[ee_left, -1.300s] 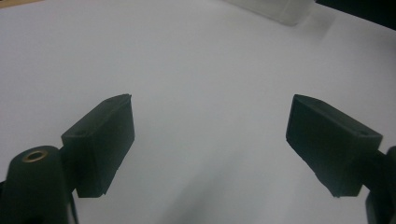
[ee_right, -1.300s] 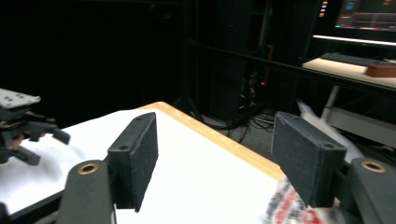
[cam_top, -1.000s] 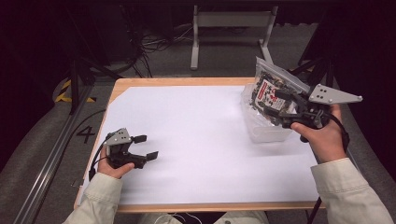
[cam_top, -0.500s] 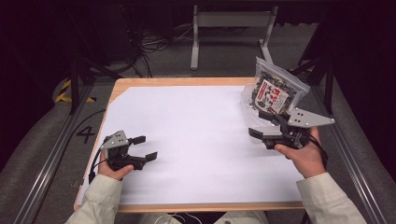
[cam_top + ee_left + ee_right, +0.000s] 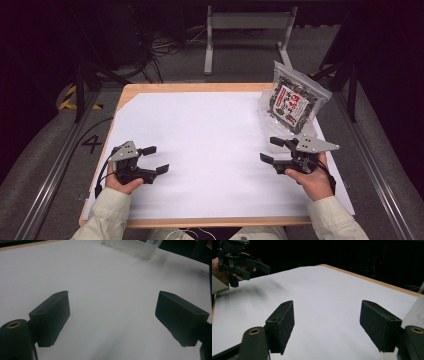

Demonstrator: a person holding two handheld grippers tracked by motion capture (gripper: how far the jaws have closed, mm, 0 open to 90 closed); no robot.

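Crinkly clear snack bag [image 5: 294, 102], white table sheet [image 5: 210, 150]

A wooden-edged table [image 5: 200, 88] carries a broad white sheet [image 5: 210, 150] that covers nearly its whole top, leaving a strip of bare wood along the far and near edges. At the far right corner, a clear plastic container [image 5: 300, 127] stands on the sheet with a printed snack bag [image 5: 294, 100] rising upright from it. The table stands on a grey floor [image 5: 45, 165].
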